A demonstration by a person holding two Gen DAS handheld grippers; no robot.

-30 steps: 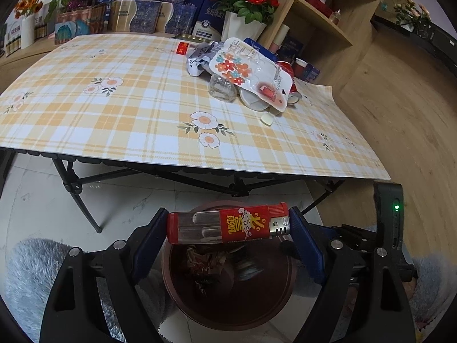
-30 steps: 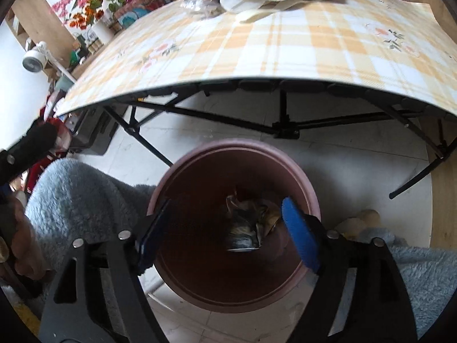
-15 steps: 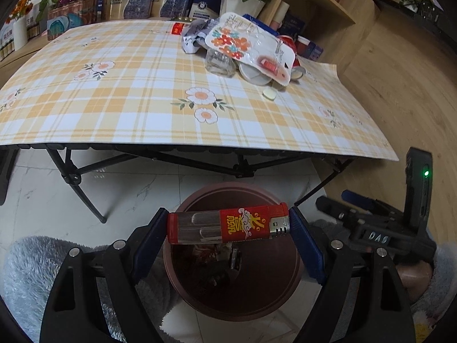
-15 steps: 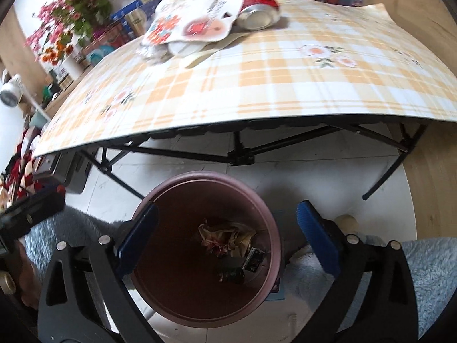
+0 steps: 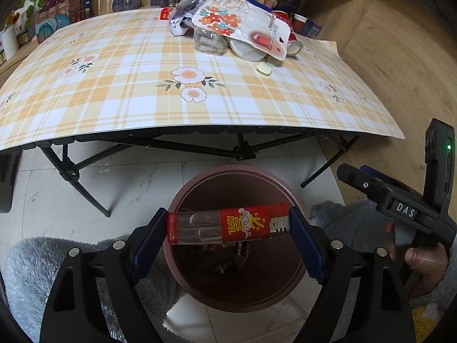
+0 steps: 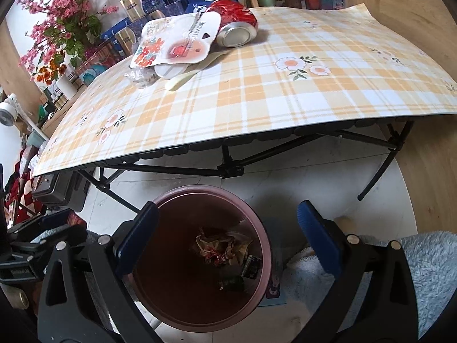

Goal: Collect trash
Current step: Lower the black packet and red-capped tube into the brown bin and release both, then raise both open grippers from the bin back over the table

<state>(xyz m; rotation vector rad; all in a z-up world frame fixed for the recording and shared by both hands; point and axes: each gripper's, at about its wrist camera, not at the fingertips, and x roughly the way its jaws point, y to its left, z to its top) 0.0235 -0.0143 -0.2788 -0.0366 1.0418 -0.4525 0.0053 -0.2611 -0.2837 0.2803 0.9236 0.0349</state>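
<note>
My left gripper (image 5: 228, 225) is shut on a red lighter (image 5: 228, 225), held crosswise over the brown trash bin (image 5: 228, 171). My right gripper (image 6: 227, 235) is open and empty above the bin (image 6: 265, 245), which holds crumpled wrappers (image 6: 220, 245). The right gripper also shows at the right of the left wrist view (image 5: 400, 200). On the plaid table lie a flowered blister pack (image 5: 242, 25), a small glass jar (image 5: 208, 41), a white lid (image 5: 248, 51) and a red can (image 6: 235, 23).
The folding table (image 5: 114, 100) stands behind the bin on black legs (image 5: 74, 174). Boxes and flower pots (image 6: 65, 37) line the far side. Grey fleece sleeves (image 6: 428, 257) flank the bin. Wooden floor (image 5: 400, 57) lies to the right.
Both grippers have risen and pulled back, so the bin looks smaller and more of the table shows. The right gripper has moved away to the right. The lighter stays clamped.
</note>
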